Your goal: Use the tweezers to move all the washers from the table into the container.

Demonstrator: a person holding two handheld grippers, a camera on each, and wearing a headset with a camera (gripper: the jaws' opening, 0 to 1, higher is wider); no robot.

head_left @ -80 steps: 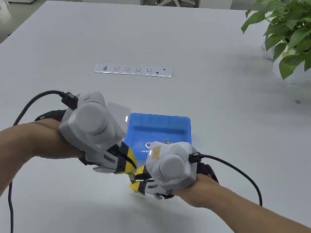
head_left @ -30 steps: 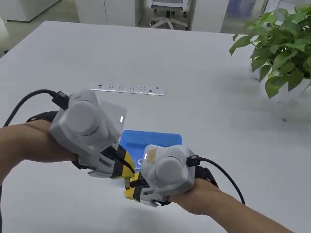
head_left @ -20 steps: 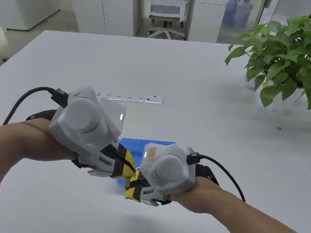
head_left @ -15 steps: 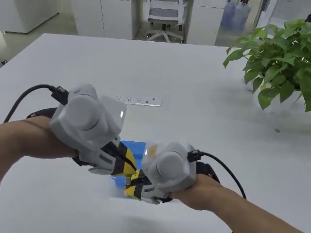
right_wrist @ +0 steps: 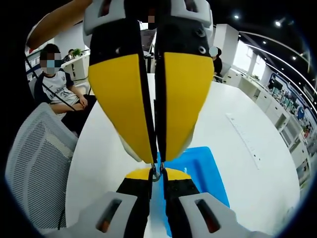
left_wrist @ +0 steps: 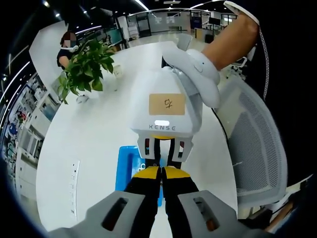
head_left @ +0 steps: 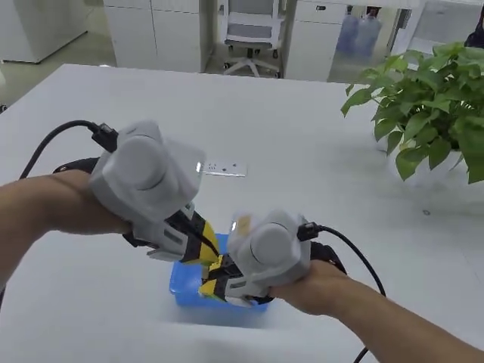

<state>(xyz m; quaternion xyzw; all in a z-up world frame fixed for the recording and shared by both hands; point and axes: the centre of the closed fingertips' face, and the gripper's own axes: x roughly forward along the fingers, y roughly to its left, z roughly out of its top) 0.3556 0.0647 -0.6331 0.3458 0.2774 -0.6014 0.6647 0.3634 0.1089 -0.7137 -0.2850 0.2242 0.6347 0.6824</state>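
With the left gripper (right_wrist: pixel 156 159) and right gripper (right_wrist: pixel 156 174) both closed, tip to tip over the blue container (head_left: pixel 184 286), and what is taken for the tweezers (right_wrist: pixel 156 170) seen where they meet, one grip should be confirmed before the other is eased.

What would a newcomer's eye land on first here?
The left gripper and right gripper meet tip to tip, jaws close together, low in the centre of the head view, right over the blue container. After that, the leafy plant at the far right of the white table stands out.
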